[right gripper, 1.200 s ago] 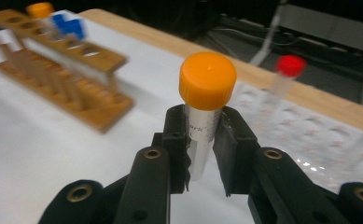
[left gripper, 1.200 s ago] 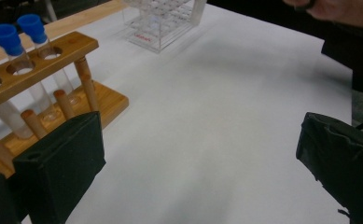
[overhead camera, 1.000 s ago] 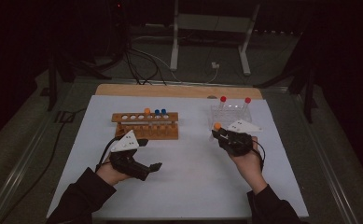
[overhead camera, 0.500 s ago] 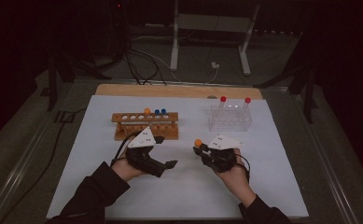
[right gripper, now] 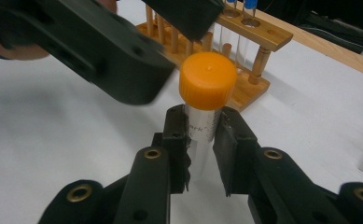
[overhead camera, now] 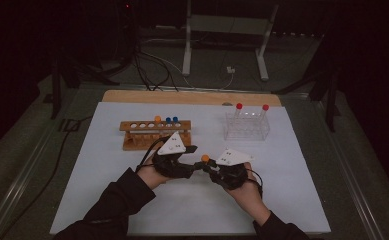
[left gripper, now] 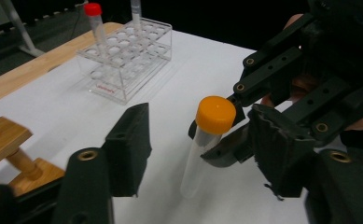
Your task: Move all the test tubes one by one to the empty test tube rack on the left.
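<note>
- The right gripper [right gripper: 200, 140] has its jaws clenched on a clear orange-capped tube [right gripper: 206, 107], held upright over the white counter [overhead camera: 132, 200], just below the cap.
- The left gripper [left gripper: 202, 154] has its jaws spread wide on either side of that tube, not touching it.
- Behind stand a wooden tube rack [overhead camera: 154, 134] and a clear plastic rack [overhead camera: 247, 127] holding 2 red-capped tubes [overhead camera: 238, 109].

Both black grippers, left gripper [overhead camera: 189, 167] and right gripper [overhead camera: 213, 170], are carrying brass-ringed screws, grey three-cornered plates and trailing cables; the person is wearing dark sleeves [overhead camera: 117, 200].
</note>
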Action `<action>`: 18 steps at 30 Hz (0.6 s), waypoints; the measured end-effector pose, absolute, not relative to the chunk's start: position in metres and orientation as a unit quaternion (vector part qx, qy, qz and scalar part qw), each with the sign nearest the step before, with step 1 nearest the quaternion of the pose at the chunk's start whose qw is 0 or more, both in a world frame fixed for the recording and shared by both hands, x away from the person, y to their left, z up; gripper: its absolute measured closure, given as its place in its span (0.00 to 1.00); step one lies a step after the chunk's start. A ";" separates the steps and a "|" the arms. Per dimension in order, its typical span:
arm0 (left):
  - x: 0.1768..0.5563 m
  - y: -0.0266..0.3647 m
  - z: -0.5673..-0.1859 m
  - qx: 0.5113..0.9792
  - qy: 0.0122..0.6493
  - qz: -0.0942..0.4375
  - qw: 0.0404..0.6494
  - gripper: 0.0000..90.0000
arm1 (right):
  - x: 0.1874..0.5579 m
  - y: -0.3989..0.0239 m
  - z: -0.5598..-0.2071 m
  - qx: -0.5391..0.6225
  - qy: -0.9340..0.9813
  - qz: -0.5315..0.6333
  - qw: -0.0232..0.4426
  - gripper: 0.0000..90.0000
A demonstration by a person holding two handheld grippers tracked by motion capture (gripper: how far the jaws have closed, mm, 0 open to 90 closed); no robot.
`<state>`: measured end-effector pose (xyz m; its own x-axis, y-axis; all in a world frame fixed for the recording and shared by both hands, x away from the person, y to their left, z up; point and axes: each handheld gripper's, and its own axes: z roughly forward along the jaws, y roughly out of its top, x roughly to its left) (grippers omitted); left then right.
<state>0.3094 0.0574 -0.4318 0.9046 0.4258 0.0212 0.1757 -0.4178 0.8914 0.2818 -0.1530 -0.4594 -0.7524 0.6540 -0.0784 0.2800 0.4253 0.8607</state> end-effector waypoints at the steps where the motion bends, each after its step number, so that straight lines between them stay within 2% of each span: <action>1: 0.310 0.056 -0.432 0.834 0.179 0.125 0.507 0.51 | 0.282 -0.153 -0.459 0.285 0.819 0.454 0.207 0.84; 12: 0.312 0.044 -0.432 0.838 0.150 0.121 0.510 0.78 | 0.282 -0.156 -0.458 0.288 0.814 0.461 0.208 0.84; 17: 0.312 0.047 -0.431 0.835 0.153 0.129 0.513 0.79 | 0.282 -0.157 -0.458 0.285 0.810 0.470 0.204 0.82; 18: 0.311 0.049 -0.430 0.833 0.157 0.134 0.513 0.79 | 0.282 -0.157 -0.458 0.287 0.809 0.472 0.202 0.77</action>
